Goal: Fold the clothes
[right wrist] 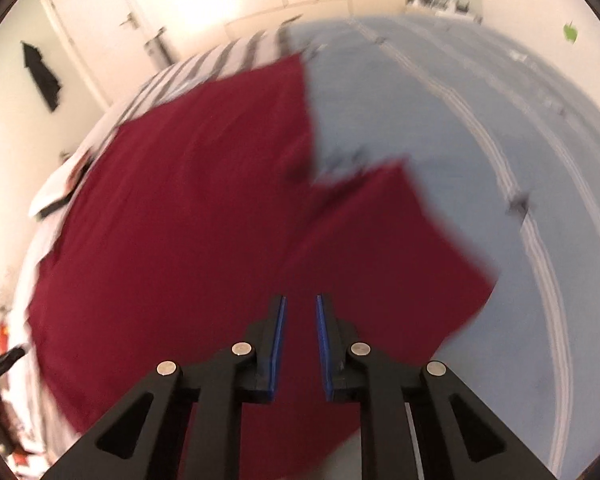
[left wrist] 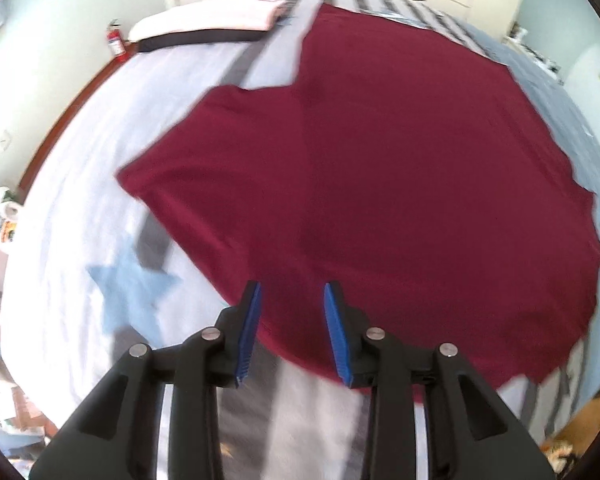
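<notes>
A maroon shirt [left wrist: 380, 184] is spread flat on the bed [left wrist: 80, 208] (both views blurred). Left tongs [left wrist: 292, 292] and right tongs [right wrist: 300, 300] are held parted above it, nothing gripped.

Left gripper [left wrist: 292, 290] pointing forward and down, black linkage arms spreading out toward the bottom edge of the left wrist view. Blue ribbed pads [left wrist: 249, 332] standing well apart, nothing lying between them. Right gripper [right wrist: 301, 302] likewise angling forward and down, its black arms fanning toward the bottom of the right wrist view. Blue pads [right wrist: 278, 344] sitting closer together than the left pair, a narrow gap showing between them, nothing being pinched. Both views blurring with motion.
</notes>
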A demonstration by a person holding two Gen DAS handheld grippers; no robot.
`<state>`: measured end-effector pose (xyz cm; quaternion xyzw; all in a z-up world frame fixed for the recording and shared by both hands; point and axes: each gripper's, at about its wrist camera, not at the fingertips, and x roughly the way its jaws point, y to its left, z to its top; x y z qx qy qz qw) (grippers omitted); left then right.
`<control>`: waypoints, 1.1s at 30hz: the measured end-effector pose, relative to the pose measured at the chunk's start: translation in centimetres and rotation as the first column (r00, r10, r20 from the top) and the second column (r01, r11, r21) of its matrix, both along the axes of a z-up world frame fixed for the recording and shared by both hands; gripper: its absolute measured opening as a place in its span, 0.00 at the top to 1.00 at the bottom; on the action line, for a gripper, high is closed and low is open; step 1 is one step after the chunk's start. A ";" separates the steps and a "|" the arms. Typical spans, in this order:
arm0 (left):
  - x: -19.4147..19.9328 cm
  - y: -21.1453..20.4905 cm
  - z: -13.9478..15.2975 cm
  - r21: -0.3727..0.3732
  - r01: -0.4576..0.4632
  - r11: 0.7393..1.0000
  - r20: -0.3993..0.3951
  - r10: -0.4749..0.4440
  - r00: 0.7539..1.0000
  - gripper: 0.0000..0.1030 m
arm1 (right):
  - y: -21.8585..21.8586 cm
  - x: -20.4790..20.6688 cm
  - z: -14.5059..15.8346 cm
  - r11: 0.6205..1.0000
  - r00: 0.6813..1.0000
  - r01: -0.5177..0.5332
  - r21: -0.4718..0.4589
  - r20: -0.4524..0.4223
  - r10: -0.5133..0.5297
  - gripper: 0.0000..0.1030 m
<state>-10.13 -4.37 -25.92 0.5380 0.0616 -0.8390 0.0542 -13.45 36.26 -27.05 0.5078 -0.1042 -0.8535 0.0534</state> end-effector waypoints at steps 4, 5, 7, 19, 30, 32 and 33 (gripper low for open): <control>2.1 4.3 -0.5 0.068 0.110 0.992 -0.012 -0.110 0.994 0.70 | -6.9 5.6 -0.2 0.988 0.989 -0.146 -0.054 0.011 0.147 0.86; 2.4 5.8 -0.8 0.076 0.154 0.985 -0.018 -0.153 0.988 0.70 | -8.5 6.6 -0.3 0.980 0.983 -0.183 -0.072 0.008 0.184 0.86; 2.6 7.8 -1.1 0.087 0.205 0.975 -0.038 -0.202 0.979 0.70 | -11.3 8.1 -0.6 0.966 0.970 -0.243 -0.082 0.002 0.244 0.86; 7.2 10.9 -5.2 0.092 0.239 0.967 0.062 -0.245 0.968 0.70 | -13.7 11.5 -6.5 0.963 0.958 -0.259 -0.072 0.111 0.265 0.86; 6.1 9.3 -0.5 0.170 0.230 0.958 -0.033 -0.228 0.973 0.70 | -12.7 10.0 -3.0 0.956 0.957 -0.281 -0.078 0.057 0.286 0.86; 4.2 9.0 -0.2 0.166 0.205 0.965 -0.060 -0.197 0.979 0.70 | -12.7 8.1 -2.6 0.959 0.961 -0.273 -0.077 0.020 0.275 0.86; 3.2 8.8 -0.2 0.165 0.191 0.968 -0.069 -0.182 0.981 0.70 | -12.7 7.0 -2.6 0.961 0.964 -0.265 -0.076 0.007 0.266 0.86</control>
